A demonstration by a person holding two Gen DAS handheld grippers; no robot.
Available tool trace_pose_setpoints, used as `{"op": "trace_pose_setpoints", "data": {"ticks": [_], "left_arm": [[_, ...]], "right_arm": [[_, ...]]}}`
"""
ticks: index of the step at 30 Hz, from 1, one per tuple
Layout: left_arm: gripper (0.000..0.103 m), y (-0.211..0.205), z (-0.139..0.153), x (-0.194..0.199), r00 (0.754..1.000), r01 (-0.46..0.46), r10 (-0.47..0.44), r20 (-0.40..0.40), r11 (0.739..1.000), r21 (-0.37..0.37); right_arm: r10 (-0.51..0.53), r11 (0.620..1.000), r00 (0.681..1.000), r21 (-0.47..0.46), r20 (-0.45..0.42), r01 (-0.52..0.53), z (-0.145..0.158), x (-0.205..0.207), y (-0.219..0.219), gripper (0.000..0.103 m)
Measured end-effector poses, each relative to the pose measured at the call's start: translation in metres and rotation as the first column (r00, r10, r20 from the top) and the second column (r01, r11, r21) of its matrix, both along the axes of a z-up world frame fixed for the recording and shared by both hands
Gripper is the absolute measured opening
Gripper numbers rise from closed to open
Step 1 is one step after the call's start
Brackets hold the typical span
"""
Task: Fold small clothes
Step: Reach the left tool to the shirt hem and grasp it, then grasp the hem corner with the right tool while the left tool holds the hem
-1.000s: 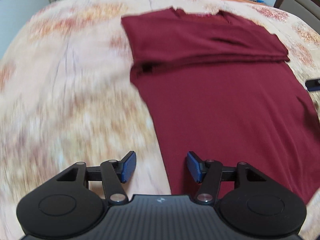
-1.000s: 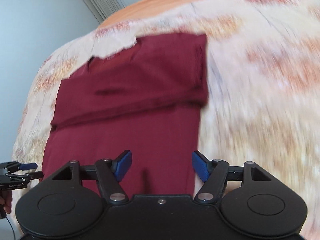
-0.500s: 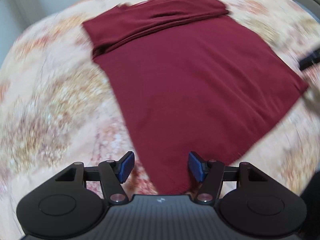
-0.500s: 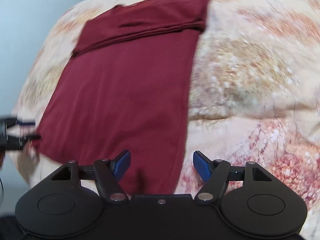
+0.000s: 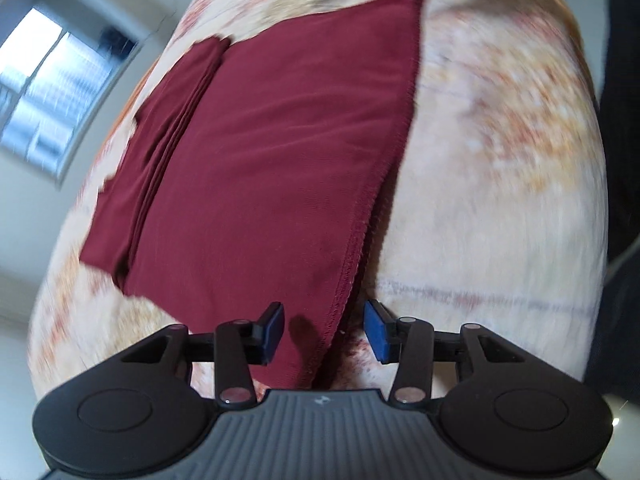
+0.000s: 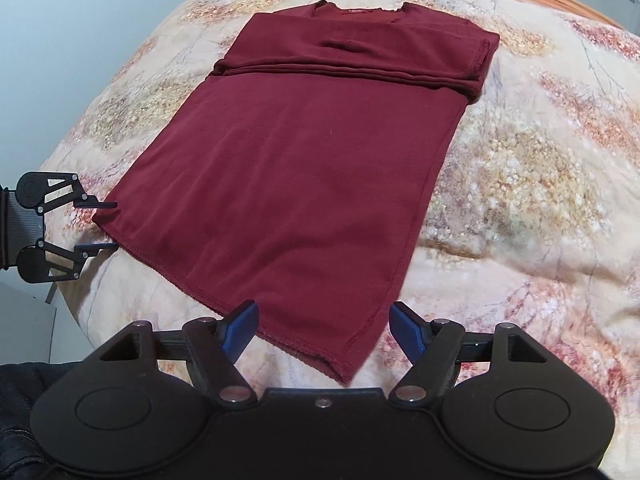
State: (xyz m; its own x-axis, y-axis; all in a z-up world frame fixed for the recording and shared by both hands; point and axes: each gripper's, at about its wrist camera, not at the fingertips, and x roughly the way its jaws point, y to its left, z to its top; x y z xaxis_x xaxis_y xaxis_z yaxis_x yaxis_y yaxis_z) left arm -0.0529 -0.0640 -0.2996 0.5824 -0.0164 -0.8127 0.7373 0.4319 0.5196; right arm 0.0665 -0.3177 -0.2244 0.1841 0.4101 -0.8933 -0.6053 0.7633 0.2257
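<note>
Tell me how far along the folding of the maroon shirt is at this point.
Done: the maroon shirt lies flat on the floral bedspread, its sleeves folded across the top. In hand: the left gripper and right gripper each straddle a bottom hem corner, jaws not yet pressing cloth; the left's have just been closing. Left: grip both corners and fold the hem up, probably more than once.

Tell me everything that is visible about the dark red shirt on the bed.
The dark red shirt is a soft, thin knit with stitched hems. It lies flat on the floral bed cover, its neck end folded over into a layered band. Both lower hem corners sit between open jaws; no pad presses the cloth.
</note>
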Motion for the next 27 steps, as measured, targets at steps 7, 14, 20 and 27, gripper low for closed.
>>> {"op": "trace_pose_setpoints", "data": {"ticks": [7, 14, 20, 27], "left_arm": [[0.043, 0.008, -0.037, -0.029, 0.921, 0.338, -0.366, 0.133, 0.921, 0.195], [0.010, 0.015, -0.013, 0.004, 0.990, 0.139, -0.139, -0.005, 0.990, 0.012], [0.009, 0.044, 0.036, 0.064, 0.919, -0.345, 0.245, -0.310, 0.880, -0.325], [0.008, 0.095, 0.047, 0.103, 0.707, -0.686, 0.384, -0.594, 0.576, -0.444]], "right_arm": [[0.015, 1.000, 1.000, -0.016, 0.012, -0.015, 0.005, -0.005, -0.006, 0.075], [0.015, 1.000, 1.000, -0.018, 0.014, -0.015, 0.004, -0.008, -0.008, 0.075], [0.088, 0.996, 0.995, -0.022, 0.036, -0.088, 0.000, -0.013, 0.007, 0.075], [0.251, 0.967, 0.964, -0.066, 0.085, -0.246, -0.008, -0.022, 0.035, 0.075]]}}
